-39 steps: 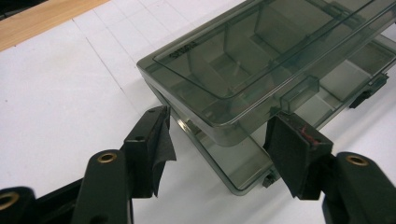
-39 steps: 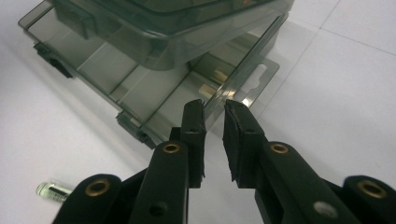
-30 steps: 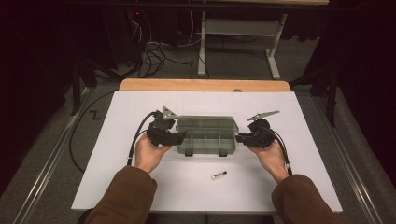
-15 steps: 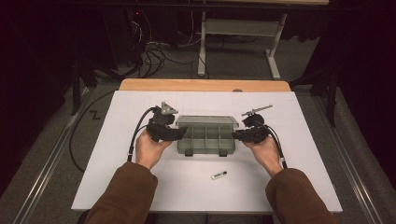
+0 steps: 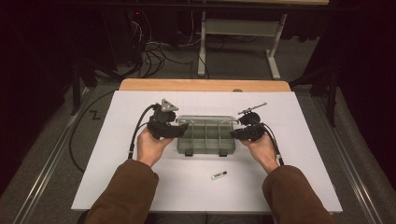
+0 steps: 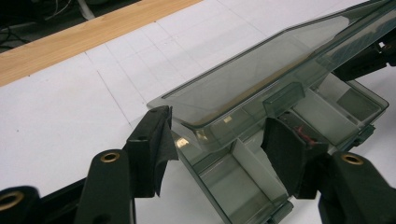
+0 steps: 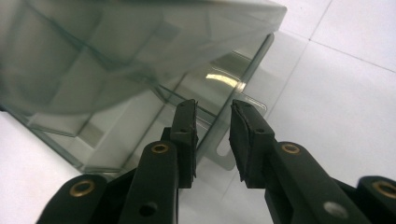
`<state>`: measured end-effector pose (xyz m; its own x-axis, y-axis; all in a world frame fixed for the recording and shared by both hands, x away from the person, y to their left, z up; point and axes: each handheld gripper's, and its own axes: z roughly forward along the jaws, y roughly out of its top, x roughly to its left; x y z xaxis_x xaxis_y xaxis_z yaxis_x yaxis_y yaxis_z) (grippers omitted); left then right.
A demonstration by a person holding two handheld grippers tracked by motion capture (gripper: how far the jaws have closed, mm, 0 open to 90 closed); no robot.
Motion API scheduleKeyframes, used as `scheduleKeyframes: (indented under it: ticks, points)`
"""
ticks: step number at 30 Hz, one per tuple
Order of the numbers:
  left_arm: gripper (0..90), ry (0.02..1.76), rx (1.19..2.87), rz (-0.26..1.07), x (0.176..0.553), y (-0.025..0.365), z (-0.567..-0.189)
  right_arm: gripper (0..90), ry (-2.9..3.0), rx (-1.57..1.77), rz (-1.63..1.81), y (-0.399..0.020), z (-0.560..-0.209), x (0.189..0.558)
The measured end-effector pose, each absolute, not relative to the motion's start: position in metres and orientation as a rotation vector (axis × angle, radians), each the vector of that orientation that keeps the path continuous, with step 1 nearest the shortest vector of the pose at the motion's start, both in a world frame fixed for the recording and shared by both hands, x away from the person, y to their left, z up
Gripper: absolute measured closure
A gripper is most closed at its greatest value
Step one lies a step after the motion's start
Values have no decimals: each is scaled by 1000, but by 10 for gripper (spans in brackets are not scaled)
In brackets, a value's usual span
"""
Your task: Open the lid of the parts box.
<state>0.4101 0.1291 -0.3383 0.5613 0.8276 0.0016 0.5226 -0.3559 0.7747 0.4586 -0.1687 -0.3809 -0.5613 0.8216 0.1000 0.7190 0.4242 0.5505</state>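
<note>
Left gripper [image 6: 215, 140] wide open round organizer box [image 5: 205, 135] corner, lid half raised; right gripper [image 7: 212, 135] been opening, lid hinge edge between, unpinched; compartments look empty.

Smoky-grey clear box [image 5: 205, 135], black tools, white gridded table cover [image 5: 116, 163], brown sleeves [image 5: 121, 196]

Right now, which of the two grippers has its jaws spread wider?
The left gripper: its jaws stand far apart around the box's end; the right gripper's leave a narrow gap.
</note>
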Motion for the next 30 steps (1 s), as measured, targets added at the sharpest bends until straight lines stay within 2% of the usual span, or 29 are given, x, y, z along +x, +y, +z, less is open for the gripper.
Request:
scheduleKeyframes:
  ticks: [30]
  points:
    - [439, 1121, 2045, 570, 440, 126, -335, 745, 2506, 1325, 730, -160, -381, 461]
